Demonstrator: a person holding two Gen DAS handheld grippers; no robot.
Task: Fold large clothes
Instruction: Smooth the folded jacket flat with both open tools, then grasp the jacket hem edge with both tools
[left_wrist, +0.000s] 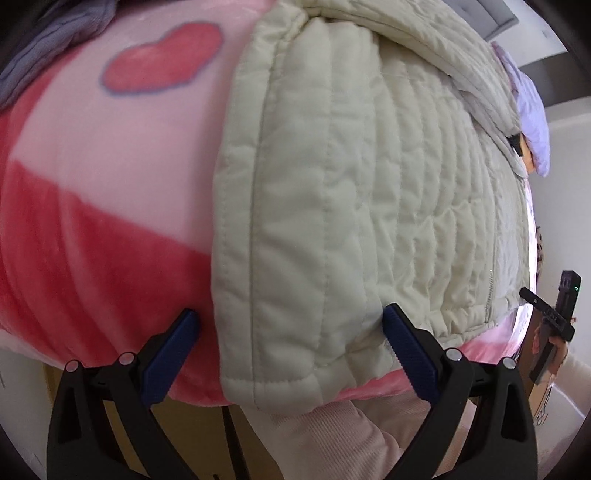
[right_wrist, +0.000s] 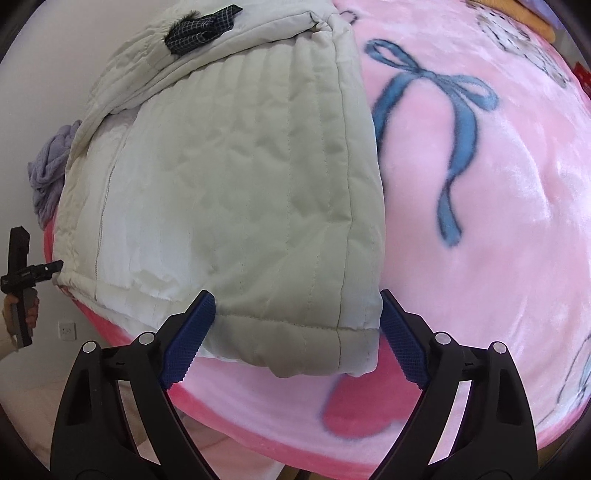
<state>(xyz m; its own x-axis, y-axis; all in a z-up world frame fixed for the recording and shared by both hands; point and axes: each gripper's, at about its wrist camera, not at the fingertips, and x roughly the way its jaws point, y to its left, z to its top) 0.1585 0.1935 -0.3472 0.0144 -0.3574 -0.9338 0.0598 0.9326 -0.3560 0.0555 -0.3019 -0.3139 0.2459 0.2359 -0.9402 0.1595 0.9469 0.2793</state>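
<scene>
L gripper (left_wrist: 291, 339): jaws spread wide, nothing pinched. Blue pads straddle the near-left hem corner of the quilted jacket (left_wrist: 351, 192); whether the pads touch the fabric cannot be told. R gripper (right_wrist: 297, 332): same config, jaws apart, empty, set either side of the near-right hem corner. Each tool also shows at the edge of the other's view, w/ the person's hand on the grip.

Jacket: cream, padded, lies flat on the pink blanket (right_wrist: 480, 221), sides apparently already folded inward, hem toward the person and slightly overhanging the blanket edge. Dark checked tab (right_wrist: 201, 27) at the far collar end. Lilac cloth (right_wrist: 51, 166) bunched just beside the jacket's far-left side.

Judgement, next step prob. pinch both corners, fold hem toward collar.

Risks:
- Padding is thick; shallow bite may catch top layer only, so folded sides fall open on lift.
- Pad dipping low could grab blanket pile w/ the hem, dragging it.
- Uneven L/R lift gives a skewed fold.
</scene>
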